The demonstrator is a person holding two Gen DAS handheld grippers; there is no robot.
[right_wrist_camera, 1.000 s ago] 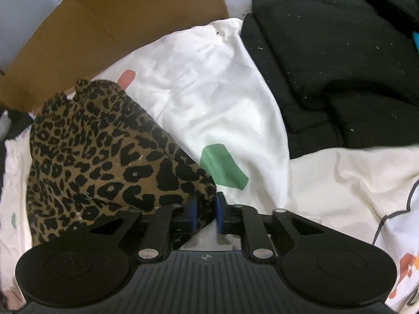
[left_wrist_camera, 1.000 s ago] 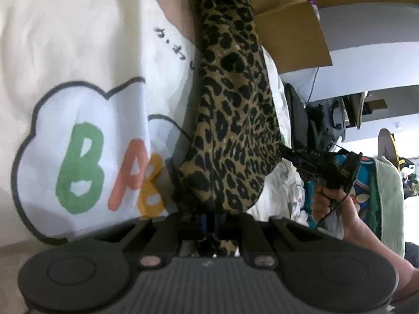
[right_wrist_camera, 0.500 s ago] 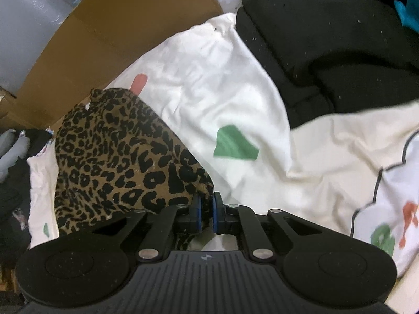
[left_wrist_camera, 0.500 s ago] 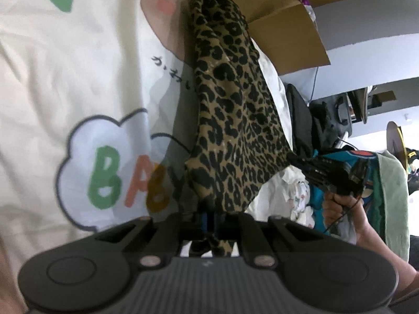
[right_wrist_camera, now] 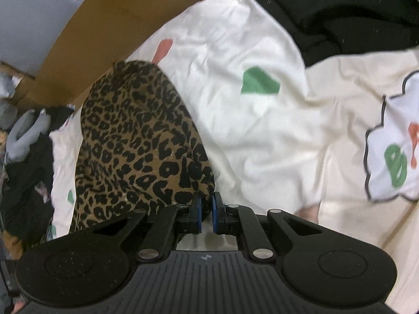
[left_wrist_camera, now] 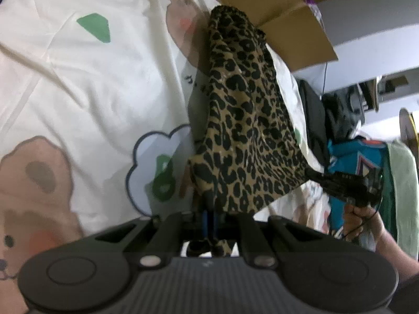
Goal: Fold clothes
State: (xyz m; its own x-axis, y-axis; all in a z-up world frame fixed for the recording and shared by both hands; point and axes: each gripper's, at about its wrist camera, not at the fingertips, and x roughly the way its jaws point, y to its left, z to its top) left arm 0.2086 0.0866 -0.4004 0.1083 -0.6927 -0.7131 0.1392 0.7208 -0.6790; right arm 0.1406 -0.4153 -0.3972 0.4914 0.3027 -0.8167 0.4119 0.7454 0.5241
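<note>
A leopard-print garment hangs stretched between my two grippers, lifted above a cream printed sheet. My left gripper is shut on one corner of it. My right gripper is shut on another corner of the garment; it also shows in the left wrist view at the right, held by a hand. The far end of the garment droops toward the sheet.
The sheet carries a cloud print with coloured letters and a bear print. A cardboard box stands behind. Black clothes lie at the back right, with mixed clothes at the left.
Both grippers have risen and drawn back with the leopard garment, so more of the sheet shows. The cloth hangs more taut between them.
</note>
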